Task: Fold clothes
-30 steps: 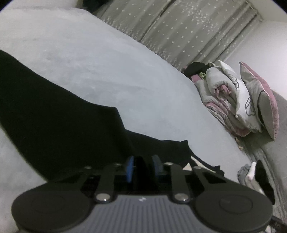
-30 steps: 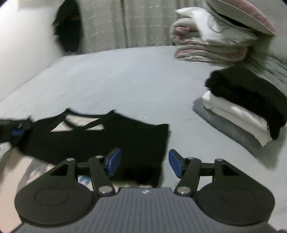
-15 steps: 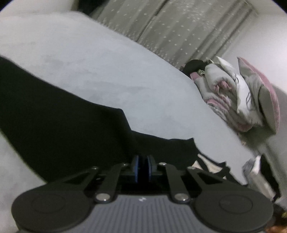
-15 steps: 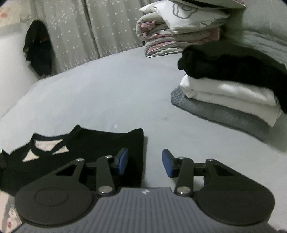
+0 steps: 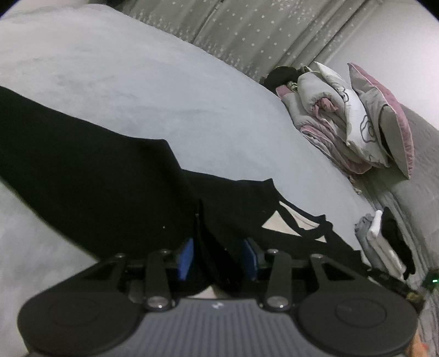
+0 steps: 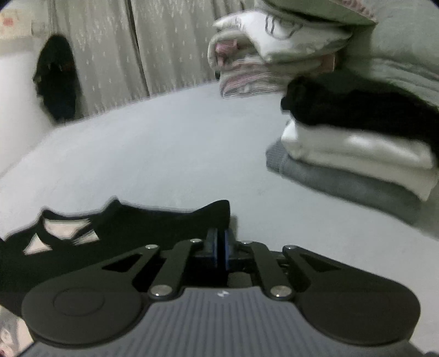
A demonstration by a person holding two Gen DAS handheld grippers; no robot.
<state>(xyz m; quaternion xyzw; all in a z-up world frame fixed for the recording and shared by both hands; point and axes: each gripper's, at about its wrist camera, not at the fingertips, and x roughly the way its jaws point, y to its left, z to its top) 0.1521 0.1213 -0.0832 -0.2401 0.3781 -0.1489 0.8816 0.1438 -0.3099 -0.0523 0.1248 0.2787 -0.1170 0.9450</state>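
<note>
We are seeing 1 black garment [image 5: 90,175] lying on the grey bed [image 5: 137,82] | left gripper [image 5: 218,258] gaping over a bunched fold | right gripper [image 6: 219,248] pinching its corner | 1 stack of 3 folded clothes [image 6: 354,153] sitting nearby

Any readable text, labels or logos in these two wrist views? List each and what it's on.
No readable words or numbers in either view.
Left gripper body: small white logo mark, no letters.
Right gripper body: same mark, no letters.
Paper on the wall: reddish marks, too blurred to read.
</note>
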